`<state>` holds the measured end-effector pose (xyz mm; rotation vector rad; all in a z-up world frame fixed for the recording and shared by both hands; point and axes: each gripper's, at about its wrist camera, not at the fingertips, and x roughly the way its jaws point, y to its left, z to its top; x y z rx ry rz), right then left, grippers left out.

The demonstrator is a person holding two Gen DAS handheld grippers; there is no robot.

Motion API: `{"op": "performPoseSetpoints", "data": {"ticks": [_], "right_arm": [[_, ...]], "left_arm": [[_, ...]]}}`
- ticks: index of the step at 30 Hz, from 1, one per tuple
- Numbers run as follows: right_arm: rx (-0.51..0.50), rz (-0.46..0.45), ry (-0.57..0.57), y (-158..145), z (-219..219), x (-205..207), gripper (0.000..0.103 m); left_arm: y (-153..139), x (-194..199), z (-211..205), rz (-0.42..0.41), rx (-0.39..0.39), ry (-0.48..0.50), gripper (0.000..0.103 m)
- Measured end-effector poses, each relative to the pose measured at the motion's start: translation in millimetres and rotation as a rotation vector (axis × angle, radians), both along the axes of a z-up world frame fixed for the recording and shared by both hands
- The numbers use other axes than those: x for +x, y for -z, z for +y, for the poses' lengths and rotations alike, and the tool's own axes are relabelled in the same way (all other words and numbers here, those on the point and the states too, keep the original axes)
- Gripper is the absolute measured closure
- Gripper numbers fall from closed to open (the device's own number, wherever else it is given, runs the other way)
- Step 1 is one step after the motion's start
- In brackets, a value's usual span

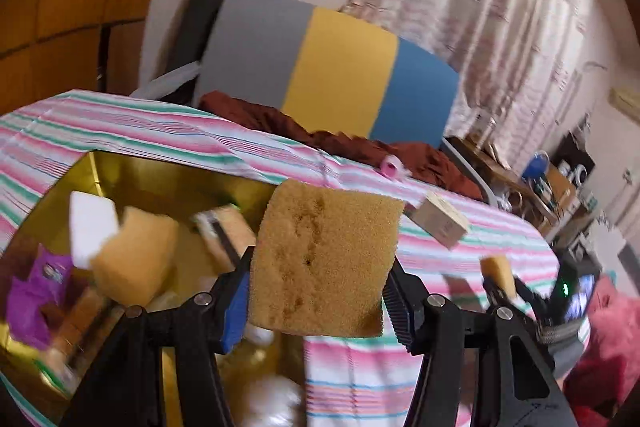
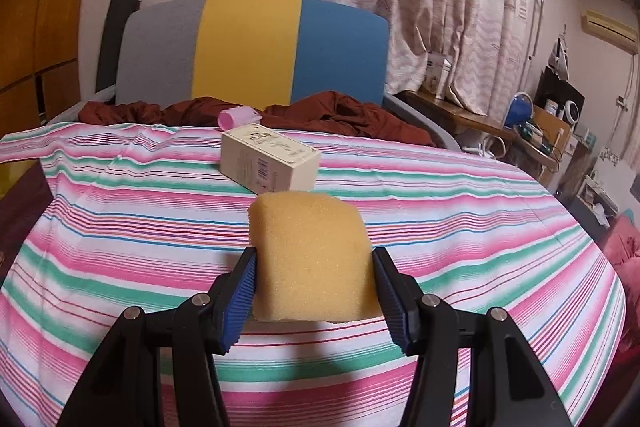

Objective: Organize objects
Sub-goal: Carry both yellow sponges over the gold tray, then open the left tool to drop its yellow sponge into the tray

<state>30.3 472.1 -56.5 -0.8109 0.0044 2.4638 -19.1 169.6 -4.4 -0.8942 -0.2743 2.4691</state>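
Striped pink, green and white cloth (image 2: 120, 227) is spread over the work surface, with a grey, yellow and blue padded chair back (image 2: 252, 47) and pale patterned curtains behind it. A gold-lined open box (image 1: 132, 175) is taken as the landmark; it sits at the cloth's left end and already holds a white foam block (image 1: 90, 227), a pale yellow sponge cube (image 1: 136, 259) and a purple wrapper (image 1: 32, 299).

A coarse, brownish-yellow rectangular sponge (image 1: 324, 263) is clamped between the pads of the left gripper (image 1: 316, 291) and is carried just at the box's right edge, partly over its rim. A smooth yellow sponge block (image 2: 312, 259) is pinched by the right gripper (image 2: 314, 287), well right of the box above bare cloth, with a cream rectangular carton (image 2: 272, 163) and a small pink plastic cap (image 2: 236, 117) lying further out.

Soft foam is compressed only lightly by both grips, so either sponge could probably be twisted loose by a quick swing. If the coarse sponge were released too near the rim, it could likely bounce onto the cloth or be caught on the crowded contents. A clash between the two grippers is judged possible if both are brought to the box together.

Both grippers are pointed forward and tilted downward; the left view is canted, suggesting a rolled wrist.
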Motion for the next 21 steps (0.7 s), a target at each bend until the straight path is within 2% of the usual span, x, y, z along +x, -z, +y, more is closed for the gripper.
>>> {"op": "performPoseSetpoints", "data": {"ticks": [2,6,10,13,19,21], "right_arm": [[0.010,-0.006,-0.004,0.4,-2.7,-1.1,0.046],[0.036,-0.016,-0.023,0.4,-9.3,-3.8,0.046],[0.079,-0.035,-0.051,2.0,-20.0,-7.8,0.046],[0.111,-0.052,-0.068,4.1,-27.3,-11.2,0.046],[0.119,-0.062,-0.073,5.8,-28.6,-13.5,0.046],[0.115,-0.061,-0.068,6.2,-28.0,-12.8,0.046]], "left_arm": [[-2.1,-20.1,-13.6,-0.031,0.005,-0.019,0.044],[5.4,-69.7,-46.2,-0.179,0.084,-0.075,0.044],[12.0,-105.7,-69.5,-0.256,0.096,-0.137,0.044],[21.1,-133.4,-87.0,-0.316,0.081,-0.185,0.044],[46.3,-162.5,-106.1,-0.382,0.033,-0.230,0.043],[53.5,-169.9,-106.5,-0.411,0.042,-0.232,0.039]]}}
